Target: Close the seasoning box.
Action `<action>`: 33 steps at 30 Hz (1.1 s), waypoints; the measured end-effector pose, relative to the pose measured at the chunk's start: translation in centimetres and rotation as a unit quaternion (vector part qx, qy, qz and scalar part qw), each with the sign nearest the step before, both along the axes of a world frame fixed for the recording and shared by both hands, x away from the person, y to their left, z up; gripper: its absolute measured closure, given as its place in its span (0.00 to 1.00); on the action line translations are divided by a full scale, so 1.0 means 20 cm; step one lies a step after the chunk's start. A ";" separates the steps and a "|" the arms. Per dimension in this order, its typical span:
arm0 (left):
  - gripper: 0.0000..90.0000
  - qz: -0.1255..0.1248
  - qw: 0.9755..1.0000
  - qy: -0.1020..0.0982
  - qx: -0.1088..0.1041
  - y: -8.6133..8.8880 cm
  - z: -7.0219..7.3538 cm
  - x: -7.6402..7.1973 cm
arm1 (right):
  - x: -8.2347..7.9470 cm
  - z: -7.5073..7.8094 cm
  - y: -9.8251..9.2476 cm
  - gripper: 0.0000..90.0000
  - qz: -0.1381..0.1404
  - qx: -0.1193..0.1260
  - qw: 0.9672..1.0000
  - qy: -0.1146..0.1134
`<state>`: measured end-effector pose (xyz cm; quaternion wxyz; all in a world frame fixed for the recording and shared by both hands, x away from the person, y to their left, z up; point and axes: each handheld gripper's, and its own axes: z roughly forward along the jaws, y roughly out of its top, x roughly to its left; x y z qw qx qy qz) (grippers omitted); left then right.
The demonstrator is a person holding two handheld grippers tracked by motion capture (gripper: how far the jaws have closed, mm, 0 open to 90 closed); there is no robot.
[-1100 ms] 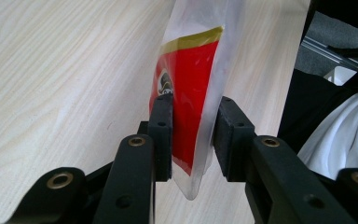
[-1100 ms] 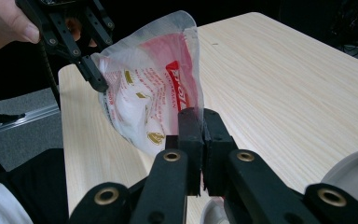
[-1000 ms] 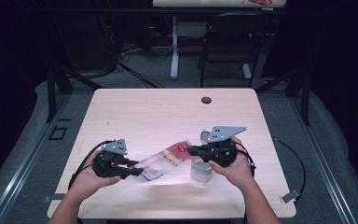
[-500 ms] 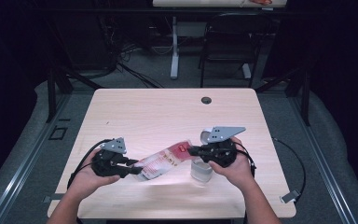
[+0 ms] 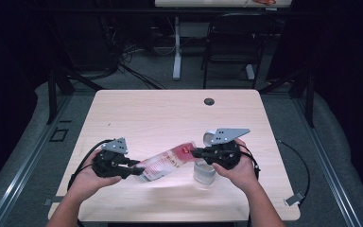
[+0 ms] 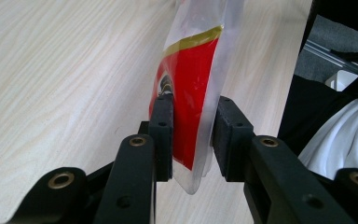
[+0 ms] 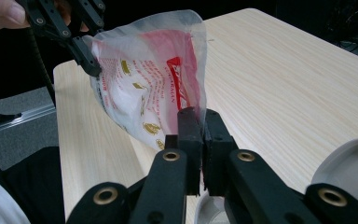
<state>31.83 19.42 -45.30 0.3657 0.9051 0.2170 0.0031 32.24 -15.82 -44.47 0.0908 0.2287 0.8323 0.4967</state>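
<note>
A red-and-white plastic bag (image 5: pixel 168 163) hangs stretched between my two grippers, just above the front of the wooden table (image 5: pixel 170 113). My left gripper (image 5: pixel 139 170) holds its lower left end. In the left gripper view the bag (image 6: pixel 191 93) sits between the pads of that gripper (image 6: pixel 193 105), which press on it. My right gripper (image 5: pixel 194 152) is shut on the bag's upper right edge. In the right gripper view its jaws (image 7: pixel 198 114) pinch the thin film of the bag (image 7: pixel 144 84), and the left gripper (image 7: pixel 86 58) grips the far corner.
A clear round container (image 5: pixel 204 174) stands on the table under my right hand. A white round lid (image 5: pixel 210 138) lies just behind the right gripper, and its rim (image 7: pixel 349 172) shows in the right gripper view. A cable hole (image 5: pixel 209 101) sits near the far edge. A chair (image 5: pixel 231 42) stands beyond the table.
</note>
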 end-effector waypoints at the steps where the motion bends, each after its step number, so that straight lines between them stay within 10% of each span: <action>1: 0.80 0.000 1.000 0.000 -0.001 0.00 0.00 0.00 | 0.00 0.00 0.00 0.98 0.000 0.000 1.000 0.000; 33: 0.81 0.002 1.000 -0.007 -0.001 -0.01 0.08 0.01 | 0.00 0.00 -0.02 0.98 -0.010 -0.005 1.000 0.003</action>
